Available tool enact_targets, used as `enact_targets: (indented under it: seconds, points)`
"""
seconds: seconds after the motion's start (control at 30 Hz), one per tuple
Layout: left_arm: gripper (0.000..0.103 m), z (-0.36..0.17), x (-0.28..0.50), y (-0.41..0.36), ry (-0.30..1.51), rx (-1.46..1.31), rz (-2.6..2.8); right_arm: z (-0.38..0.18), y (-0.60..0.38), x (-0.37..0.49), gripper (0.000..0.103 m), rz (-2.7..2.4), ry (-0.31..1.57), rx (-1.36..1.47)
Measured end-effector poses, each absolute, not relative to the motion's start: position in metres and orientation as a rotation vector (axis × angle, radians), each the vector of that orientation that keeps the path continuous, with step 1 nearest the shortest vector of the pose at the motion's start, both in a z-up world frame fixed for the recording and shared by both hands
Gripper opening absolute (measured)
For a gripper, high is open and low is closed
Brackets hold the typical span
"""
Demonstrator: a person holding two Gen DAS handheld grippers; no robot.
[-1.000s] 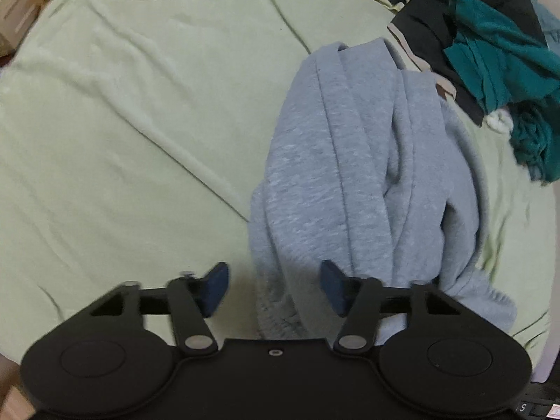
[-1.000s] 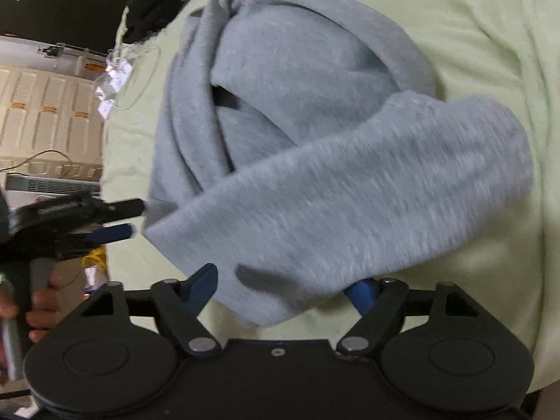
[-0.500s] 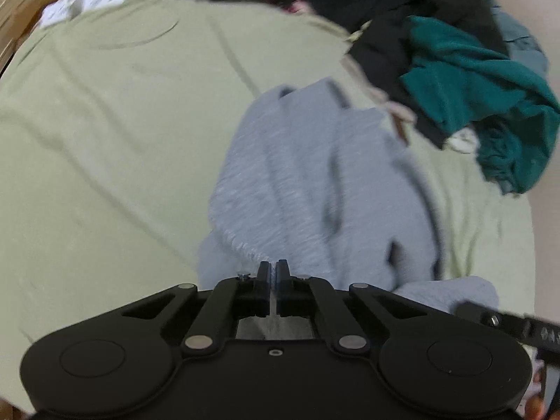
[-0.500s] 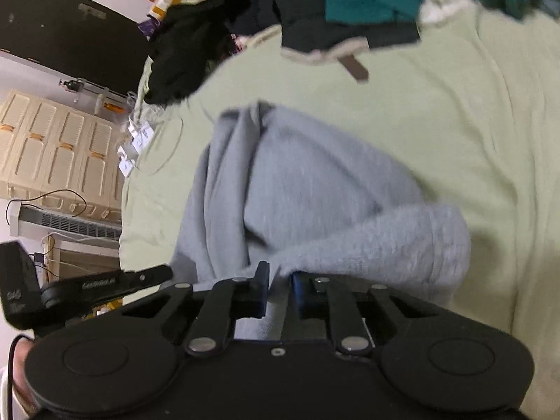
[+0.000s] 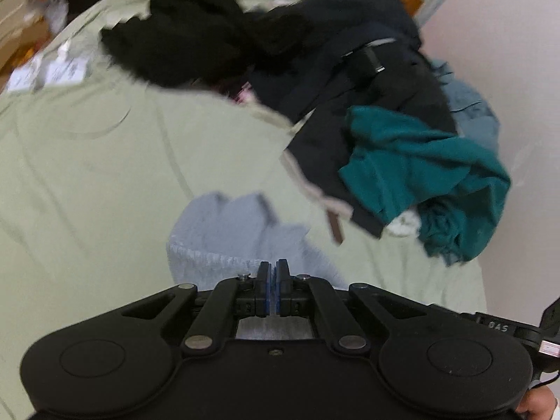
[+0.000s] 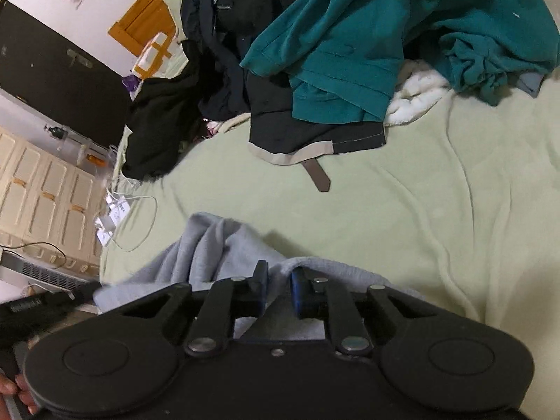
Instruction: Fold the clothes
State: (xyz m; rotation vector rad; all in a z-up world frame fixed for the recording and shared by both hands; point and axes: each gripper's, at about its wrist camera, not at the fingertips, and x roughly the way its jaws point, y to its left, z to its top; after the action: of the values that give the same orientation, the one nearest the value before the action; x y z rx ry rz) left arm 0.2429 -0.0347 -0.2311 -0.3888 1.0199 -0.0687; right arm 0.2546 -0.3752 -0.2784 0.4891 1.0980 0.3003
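Left claw (image 5: 272, 268) is pinched nearly closed on the near edge of the grey sweatshirt (image 5: 224, 231); right claw (image 6: 279, 280) stands a little wider, with a thick fold of the same cloth between its jaws. Both grip one hem side by side. The garment runs away from them across the green bed cover (image 6: 437, 210), its long axis pointing toward the pile of dark and teal clothes (image 6: 350, 52), well apart. Neither claw is judged nearer; the coming move should carry both together.
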Motion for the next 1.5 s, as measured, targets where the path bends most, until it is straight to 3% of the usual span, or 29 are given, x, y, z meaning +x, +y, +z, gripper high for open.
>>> enact_targets:
  seconds: [0.07, 0.1, 0.13, 0.17, 0.2, 0.3, 0.4, 0.5, 0.63, 0.87, 1.0, 1.37, 1.47, 1.5]
  points:
    - [0.01, -0.236, 0.247, -0.037, 1.028, -0.382, -0.045, -0.275, -0.369, 0.246, 0.02, 0.32, 1.094, 0.442]
    - [0.023, -0.239, 0.246, -0.036, 1.042, -0.369, -0.032, -0.273, -0.366, 0.241, 0.031, 0.33, 1.091, 0.418]
    - [0.03, -0.243, 0.245, -0.034, 1.061, -0.352, -0.014, -0.271, -0.363, 0.237, 0.048, 0.34, 1.089, 0.394]
    - [0.035, -0.244, 0.241, -0.03, 1.061, -0.353, -0.017, -0.27, -0.359, 0.233, 0.051, 0.35, 1.086, 0.37]
    - [0.036, -0.246, 0.237, -0.026, 1.061, -0.355, -0.021, -0.268, -0.356, 0.228, 0.053, 0.36, 1.084, 0.347]
    - [0.037, -0.249, 0.226, -0.012, 1.066, -0.348, -0.008, -0.263, -0.347, 0.215, 0.073, 0.389, 1.075, 0.275]
    - [0.037, -0.252, 0.216, 0.006, 1.075, -0.359, 0.026, -0.257, -0.337, 0.202, 0.081, 0.418, 1.065, 0.204]
    - [0.039, -0.254, 0.204, 0.025, 1.077, -0.386, 0.049, -0.242, -0.314, 0.187, 0.082, 0.467, 1.072, 0.154]
    - [0.043, -0.265, 0.186, 0.039, 1.113, -0.356, 0.035, -0.255, -0.281, 0.157, 0.094, 0.503, 1.126, 0.099]
    - [0.046, -0.295, 0.162, 0.043, 1.224, -0.25, -0.074, -0.318, -0.235, 0.126, 0.093, 0.46, 1.327, 0.189]
    - [0.05, -0.314, 0.155, 0.046, 1.272, -0.207, -0.132, -0.358, -0.214, 0.113, 0.083, 0.4, 1.449, 0.295]
    - [0.051, -0.379, 0.179, 0.042, 1.34, -0.125, -0.262, -0.407, -0.211, 0.089, 0.075, 0.22, 1.398, 0.631]
    - [0.064, -0.39, 0.191, 0.044, 1.361, -0.169, -0.285, -0.424, -0.216, 0.082, 0.074, 0.174, 1.364, 0.702]
    - [0.064, -0.398, 0.197, 0.048, 1.381, -0.195, -0.272, -0.427, -0.217, 0.079, 0.071, 0.167, 1.357, 0.715]
